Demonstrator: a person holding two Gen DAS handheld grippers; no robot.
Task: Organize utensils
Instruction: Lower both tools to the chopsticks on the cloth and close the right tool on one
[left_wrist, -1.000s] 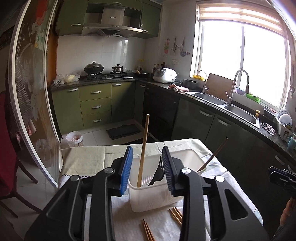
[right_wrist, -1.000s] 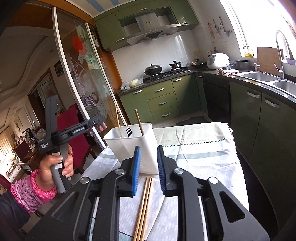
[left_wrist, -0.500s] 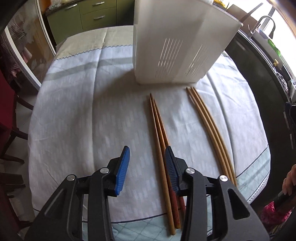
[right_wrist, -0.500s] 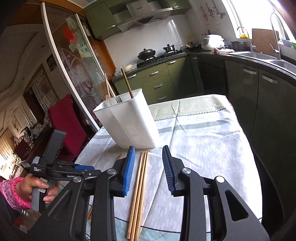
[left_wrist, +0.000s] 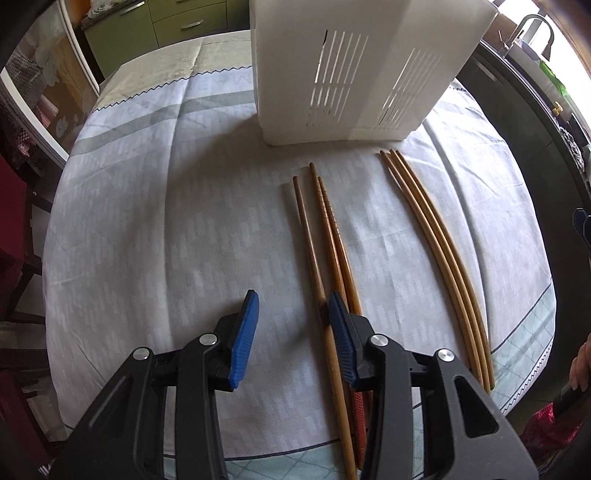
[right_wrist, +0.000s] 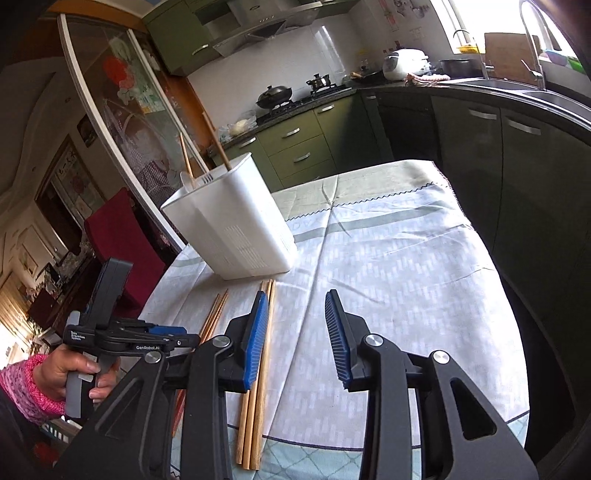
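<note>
A white slotted utensil holder (left_wrist: 354, 70) stands at the far side of the table; in the right wrist view (right_wrist: 236, 225) it holds two chopsticks, a fork and a white spoon. Three dark brown chopsticks (left_wrist: 325, 243) lie in front of it. Three lighter chopsticks (left_wrist: 439, 251) lie to their right. My left gripper (left_wrist: 291, 325) is open and empty, low over the cloth, its right finger over the dark chopsticks. My right gripper (right_wrist: 297, 332) is open and empty, its left finger over the light chopsticks (right_wrist: 258, 373).
The table has a white and grey cloth (left_wrist: 166, 221) with its near edge just under the grippers. A red chair (right_wrist: 118, 221) stands at the left. Dark kitchen cabinets (right_wrist: 517, 155) run along the right. The left gripper and hand show in the right wrist view (right_wrist: 110, 332).
My left gripper tipped down from facing the holder to low over the dark chopsticks and opened wider. My right gripper lowered toward the light chopsticks and opened wider.
</note>
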